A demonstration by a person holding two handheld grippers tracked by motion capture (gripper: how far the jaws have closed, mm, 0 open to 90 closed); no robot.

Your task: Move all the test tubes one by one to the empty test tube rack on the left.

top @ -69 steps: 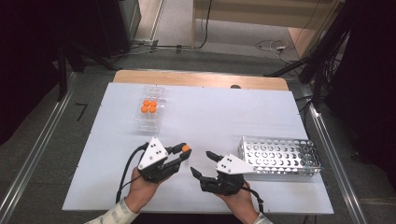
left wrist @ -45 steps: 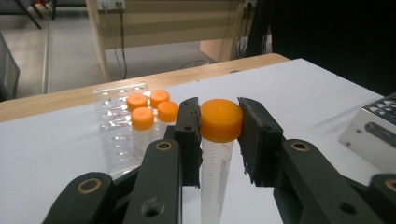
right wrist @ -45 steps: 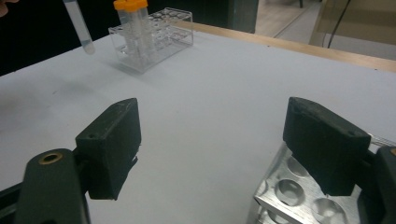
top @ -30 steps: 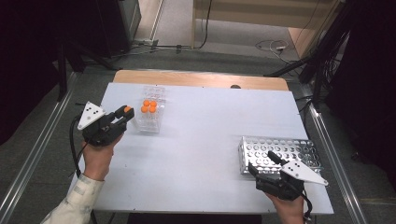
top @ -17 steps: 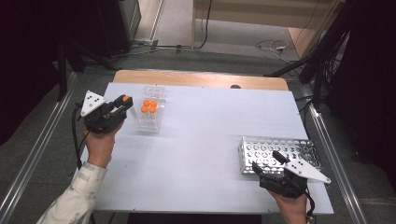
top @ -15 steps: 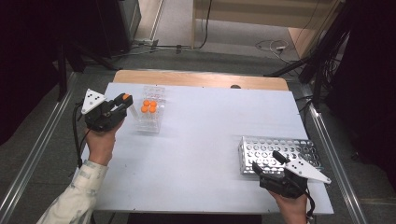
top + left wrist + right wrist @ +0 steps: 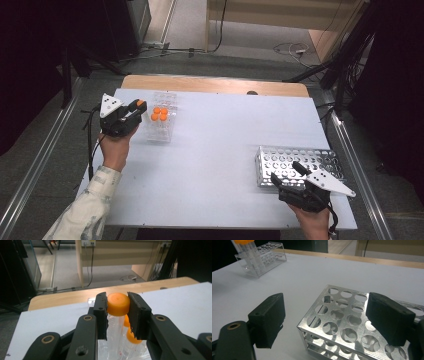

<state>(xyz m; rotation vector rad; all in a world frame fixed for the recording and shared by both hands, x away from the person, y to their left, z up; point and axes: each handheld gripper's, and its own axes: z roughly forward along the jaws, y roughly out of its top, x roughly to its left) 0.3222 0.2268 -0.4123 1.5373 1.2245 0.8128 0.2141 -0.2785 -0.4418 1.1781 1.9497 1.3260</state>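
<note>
- Your left gripper (image 7: 138, 106) sits at the far left of the white table (image 7: 220, 150), just beside the clear rack (image 7: 161, 125).
- In the left gripper view, its jaws pinch the orange cap (image 7: 118, 304) of an upright clear tube (image 7: 113, 336); both pads press on the cap's sides.
- That tube stands in the clear rack, with two more orange-capped tubes (image 7: 131, 336) close behind it on the right of that view.
- From the high view, four orange caps (image 7: 160, 113) cluster in the rack's middle section; the rack's remaining holes look unfilled.
- Your right gripper (image 7: 286, 171) rests at the near right of the table, against the near left corner of the metal rack (image 7: 300, 162).
- In the right gripper view, its jaws are spread wide: one pad (image 7: 269, 318) stands off the rack's left corner over bare table, the other (image 7: 388, 317) is above the perforated top.
- Neither pad presses on the metal rack (image 7: 342, 325), and its visible holes hold no tubes.
- The two racks are well apart, with bare table between them.
</note>
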